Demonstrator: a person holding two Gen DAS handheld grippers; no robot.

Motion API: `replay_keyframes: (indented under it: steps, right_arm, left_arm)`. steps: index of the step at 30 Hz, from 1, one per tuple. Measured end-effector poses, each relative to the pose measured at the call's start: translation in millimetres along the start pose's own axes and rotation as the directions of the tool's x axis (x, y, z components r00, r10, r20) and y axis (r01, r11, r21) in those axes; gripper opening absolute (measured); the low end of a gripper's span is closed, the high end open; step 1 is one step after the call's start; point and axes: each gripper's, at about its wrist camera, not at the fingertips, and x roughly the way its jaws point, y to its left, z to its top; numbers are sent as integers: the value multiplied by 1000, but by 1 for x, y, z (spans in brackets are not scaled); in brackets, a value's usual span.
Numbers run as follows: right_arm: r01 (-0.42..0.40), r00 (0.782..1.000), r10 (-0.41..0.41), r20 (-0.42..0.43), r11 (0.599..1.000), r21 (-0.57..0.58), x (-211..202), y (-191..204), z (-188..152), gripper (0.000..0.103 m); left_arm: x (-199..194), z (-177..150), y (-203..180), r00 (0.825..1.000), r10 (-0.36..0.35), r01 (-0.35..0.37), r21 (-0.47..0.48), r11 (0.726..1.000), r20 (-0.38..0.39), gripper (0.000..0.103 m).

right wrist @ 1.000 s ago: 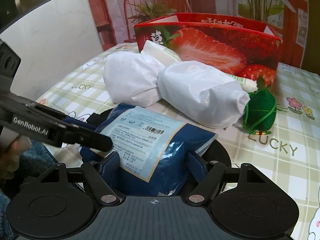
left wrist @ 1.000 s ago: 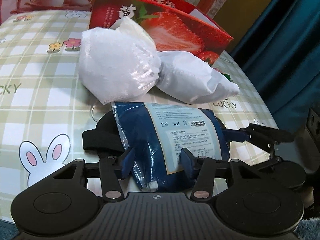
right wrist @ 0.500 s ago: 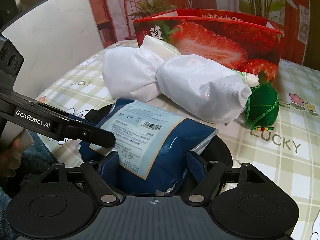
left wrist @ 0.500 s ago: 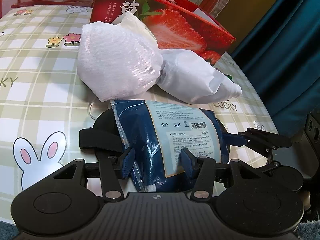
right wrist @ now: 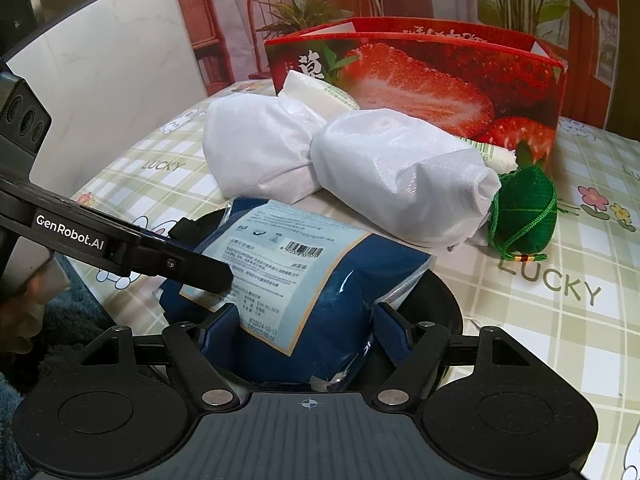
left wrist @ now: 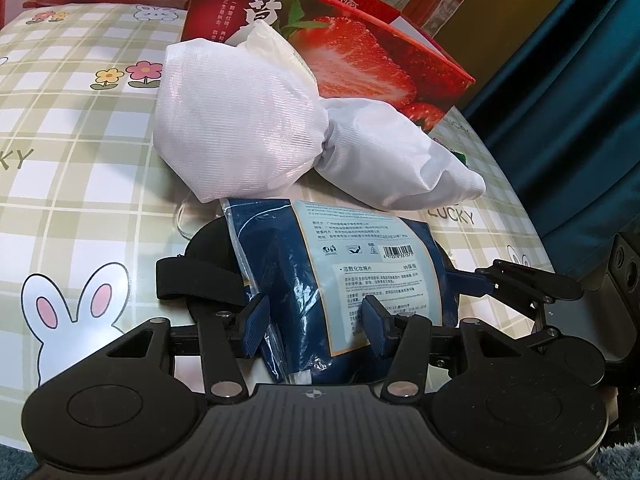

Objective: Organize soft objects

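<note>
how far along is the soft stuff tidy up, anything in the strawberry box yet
Done: nothing visibly; the inside of the strawberry box can't be seen. In hand: the blue packet sits between the left gripper and the right gripper, both closed on it, near the table edge. Left: the white mesh bundle, the green pouch and a black item under the packet.

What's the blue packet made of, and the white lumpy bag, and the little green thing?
Blue packet: looks like thin glossy plastic film; it crinkles and glints, with a printed label. White bag: seems a fine woven or mesh fabric with a slight sheen; a ribbed weave shows. Green pouch: probably soft knitted or woven cloth, matte, with a cord around it.
</note>
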Motion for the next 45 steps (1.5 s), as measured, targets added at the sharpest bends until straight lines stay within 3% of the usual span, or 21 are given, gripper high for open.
replay_keyframes:
  steps: [18, 27, 35, 45]
  right_arm:
    - [-4, 1000, 4, 6, 1000, 2, -1, -1, 1, 68]
    - [-20, 996, 21, 85, 1000, -15, -20, 9, 7, 58]
    - [-4, 976, 16, 216, 998, -56, -64, 15, 29, 58]
    - [47, 925, 11, 380, 988, -145, -108, 10, 102, 58]
  left_arm:
    - [1, 2, 3, 1000, -9, 9, -3, 1000, -6, 53]
    - [-28, 1, -1, 994, -42, 43, -6, 999, 100, 50]
    - [-81, 23, -33, 957, -100, 70, 118, 991, 273, 50]
    - [-116, 90, -66, 903, -122, 48, 185, 982, 412, 50]
